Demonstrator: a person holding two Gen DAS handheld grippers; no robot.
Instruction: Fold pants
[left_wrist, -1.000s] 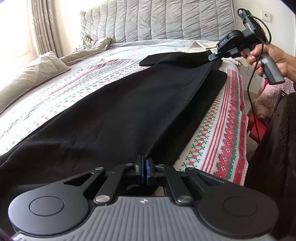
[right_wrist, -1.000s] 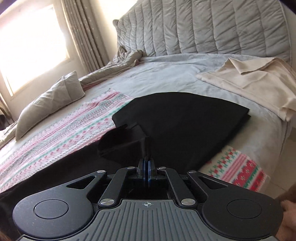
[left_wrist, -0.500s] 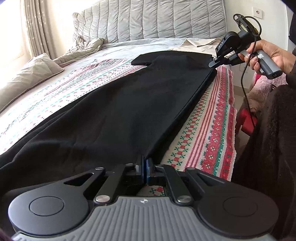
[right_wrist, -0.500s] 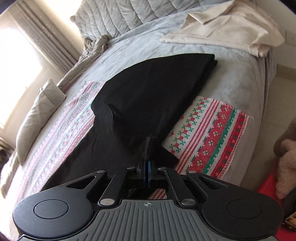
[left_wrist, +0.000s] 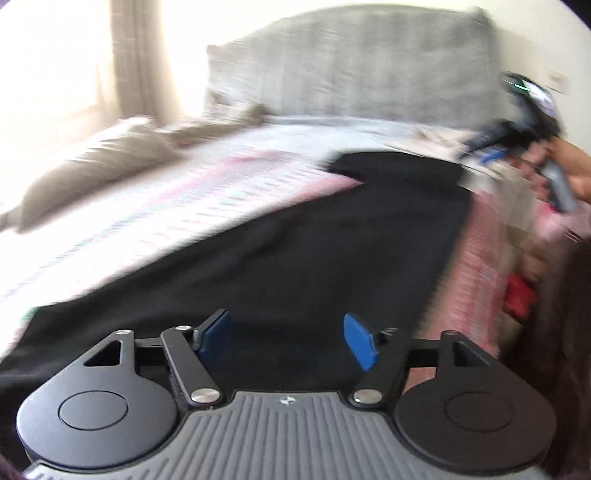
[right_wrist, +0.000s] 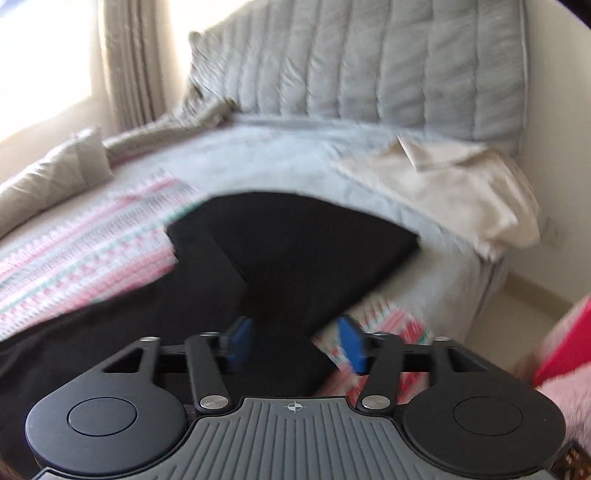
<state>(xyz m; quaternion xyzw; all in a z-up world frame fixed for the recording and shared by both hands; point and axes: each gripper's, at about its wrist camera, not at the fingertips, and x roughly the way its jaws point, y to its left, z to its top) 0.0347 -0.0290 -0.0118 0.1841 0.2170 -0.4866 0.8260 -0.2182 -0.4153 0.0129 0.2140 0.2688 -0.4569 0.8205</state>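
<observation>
both grippers opening; pants (left_wrist: 295, 258) apparently released

Sunlit bedroom (right_wrist: 546, 48), grey quilted headboard (right_wrist: 369, 66)

One bed (right_wrist: 288, 155). One pair of black pants (left_wrist: 295, 258). One patterned red, green and white blanket (right_wrist: 85, 254). One cream garment (right_wrist: 461, 192). One grey pillow (right_wrist: 48, 181). One quilted grey headboard (right_wrist: 388, 62). Two hand-held grippers: left hand-held gripper (left_wrist: 286, 339), right hand-held gripper (right_wrist: 295, 341), each with two blue pads, each with jaws opening and nothing between them.
</observation>
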